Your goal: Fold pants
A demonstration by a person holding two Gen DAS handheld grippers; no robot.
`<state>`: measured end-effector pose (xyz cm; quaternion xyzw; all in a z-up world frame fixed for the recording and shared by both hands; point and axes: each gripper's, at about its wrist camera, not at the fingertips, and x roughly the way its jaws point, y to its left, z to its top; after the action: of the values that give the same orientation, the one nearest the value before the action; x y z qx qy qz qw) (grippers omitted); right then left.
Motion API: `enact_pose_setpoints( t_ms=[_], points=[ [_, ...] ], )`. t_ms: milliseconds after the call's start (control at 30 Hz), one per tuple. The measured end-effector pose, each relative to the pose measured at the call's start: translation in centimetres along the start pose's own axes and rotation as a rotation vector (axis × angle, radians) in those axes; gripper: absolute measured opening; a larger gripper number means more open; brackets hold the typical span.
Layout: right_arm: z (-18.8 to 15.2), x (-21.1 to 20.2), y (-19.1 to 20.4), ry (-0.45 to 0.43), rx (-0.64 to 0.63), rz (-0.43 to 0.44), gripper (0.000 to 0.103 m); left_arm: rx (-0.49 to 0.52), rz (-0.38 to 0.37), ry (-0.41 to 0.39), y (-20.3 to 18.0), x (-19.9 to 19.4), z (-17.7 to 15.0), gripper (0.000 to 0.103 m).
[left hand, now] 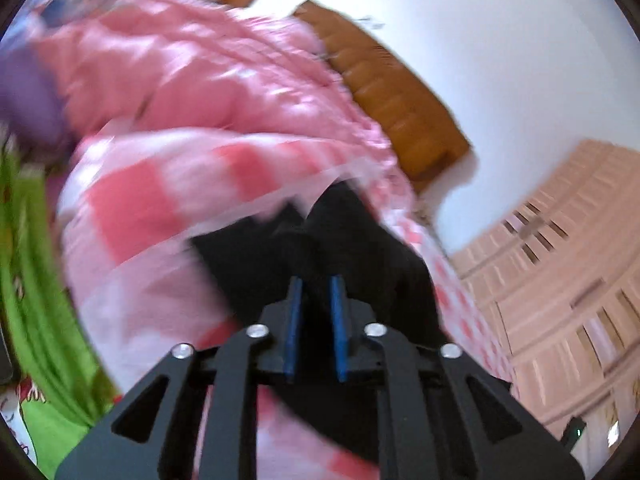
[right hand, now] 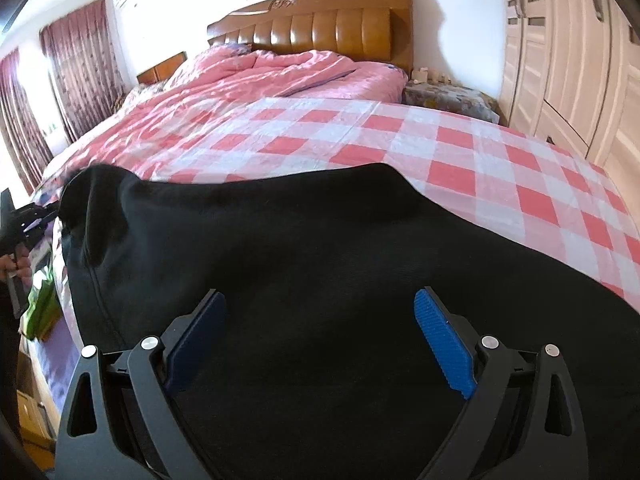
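Left hand-held gripper (left hand: pixel 316 284) pinches 1 black pants (right hand: pixel 320 264); right hand-held gripper (right hand: pixel 320 312) spread wide.

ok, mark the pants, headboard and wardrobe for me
pants (right hand: pixel 320 248): right wrist view, middle of the black cloth.
headboard (right hand: pixel 328 28): right wrist view, padded panel.
wardrobe (right hand: pixel 560 60): right wrist view, door front.

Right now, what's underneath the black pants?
The black pants lie on the pink-and-white checked sheet, which shows beyond their far edge. Anything else beneath them is covered by the cloth.
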<state>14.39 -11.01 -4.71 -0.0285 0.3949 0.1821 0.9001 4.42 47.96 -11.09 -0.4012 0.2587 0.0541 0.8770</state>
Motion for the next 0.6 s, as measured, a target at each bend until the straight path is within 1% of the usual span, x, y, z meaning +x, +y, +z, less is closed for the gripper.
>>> enact_pose_setpoints(
  t_ms=[33,67,100,133,167,200,267,333,367,400,433,500,567,600],
  points=[
    [0.0,0.0,0.2,0.003,-0.008,-0.004,0.092,-0.026,-0.011,0.005,0.9,0.0,-0.1,0.015],
    [0.1,0.1,0.5,0.009,-0.019,-0.011,0.092,-0.047,-0.041,0.004,1.4,-0.2,-0.3,0.018],
    [0.2,0.2,0.8,0.013,-0.03,-0.021,0.092,-0.064,-0.075,0.004,1.4,-0.2,-0.4,0.027],
    [0.4,0.2,1.3,0.013,-0.047,-0.025,0.092,-0.074,-0.095,0.002,1.3,-0.2,-0.6,0.042],
    [0.5,0.2,1.9,0.009,-0.066,-0.017,0.092,-0.069,-0.119,-0.005,0.7,-0.3,-0.6,0.048],
    [0.8,0.2,3.4,0.0,-0.107,0.015,0.092,-0.056,-0.125,-0.009,0.4,-0.4,-0.5,0.048],
    [1.2,0.4,6.5,-0.005,-0.189,0.073,0.092,-0.022,-0.127,-0.015,-1.2,-0.5,-0.3,0.055],
    [1.4,1.0,11.2,0.003,-0.328,0.171,0.092,0.003,-0.132,0.002,-2.5,-0.1,-0.2,0.055],
    [1.4,1.2,13.5,0.001,-0.391,0.222,0.092,0.014,-0.119,0.019,-2.8,0.3,-0.1,0.055],
    [1.4,1.4,15.6,0.0,-0.442,0.272,0.089,0.021,-0.103,0.03,-2.9,0.7,0.0,0.055],
    [1.4,1.9,18.0,0.009,-0.487,0.34,0.084,0.023,-0.089,0.043,-3.1,1.3,0.2,0.055],
    [1.6,3.3,21.8,0.043,-0.546,0.443,0.07,0.02,-0.079,0.056,-3.2,2.0,0.6,0.055],
    [1.6,4.6,24.4,0.072,-0.599,0.477,0.066,0.001,-0.082,0.059,-2.8,2.5,1.1,0.05],
    [1.5,5.2,25.5,0.084,-0.623,0.481,0.065,-0.006,-0.083,0.061,-2.4,2.7,1.2,0.05]
  ],
)
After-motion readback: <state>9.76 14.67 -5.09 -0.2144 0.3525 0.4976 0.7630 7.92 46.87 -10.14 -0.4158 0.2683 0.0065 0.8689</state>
